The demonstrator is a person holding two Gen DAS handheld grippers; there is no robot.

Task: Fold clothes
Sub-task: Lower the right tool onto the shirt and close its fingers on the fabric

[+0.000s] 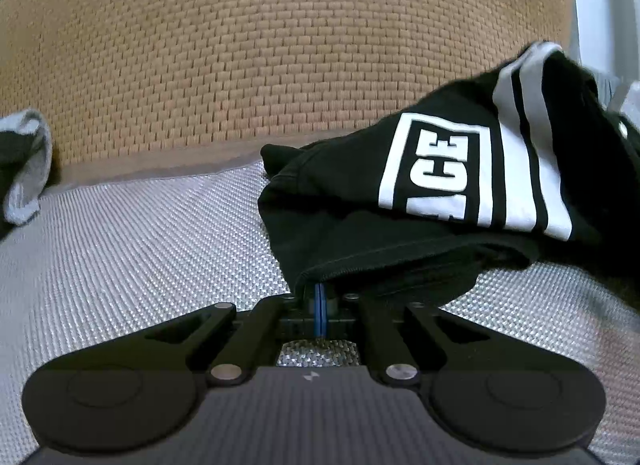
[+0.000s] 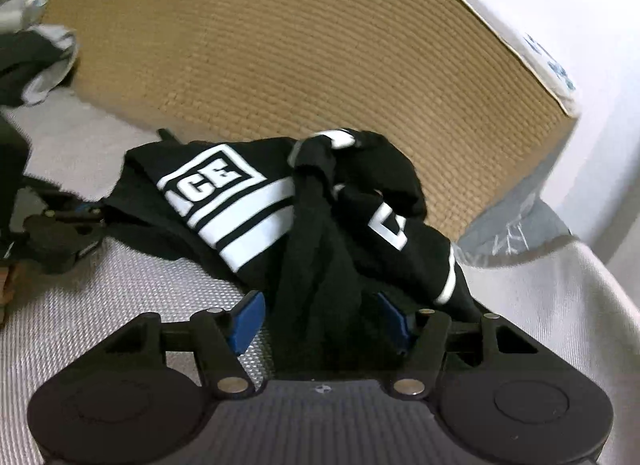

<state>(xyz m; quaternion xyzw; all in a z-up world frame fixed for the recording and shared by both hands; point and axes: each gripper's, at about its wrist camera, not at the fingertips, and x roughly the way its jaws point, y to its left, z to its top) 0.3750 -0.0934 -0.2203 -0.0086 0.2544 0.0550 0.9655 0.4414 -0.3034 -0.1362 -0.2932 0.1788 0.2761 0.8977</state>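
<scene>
A black garment [image 1: 400, 225] with white stripes and a white boxed print lies crumpled on the silver woven surface [image 1: 140, 245]. My left gripper [image 1: 320, 297] is shut on its hem, which drapes over the fingertips. In the right wrist view the same garment [image 2: 248, 201] is bunched into a heap, with a fold hanging down between the blue pads [image 2: 248, 321] of my right gripper [image 2: 320, 321]. Those jaws stand apart; the left pad shows a small gap to the cloth. The left gripper [image 2: 64, 225] holds the garment's far left edge.
A tan woven panel [image 1: 280, 65] rises behind the surface. A grey and black piece of clothing [image 1: 24, 169] lies at the left, also seen as a pile [image 2: 36, 61] in the right wrist view. A grey cloth [image 2: 512, 233] and white fabric [image 2: 560, 325] lie at the right.
</scene>
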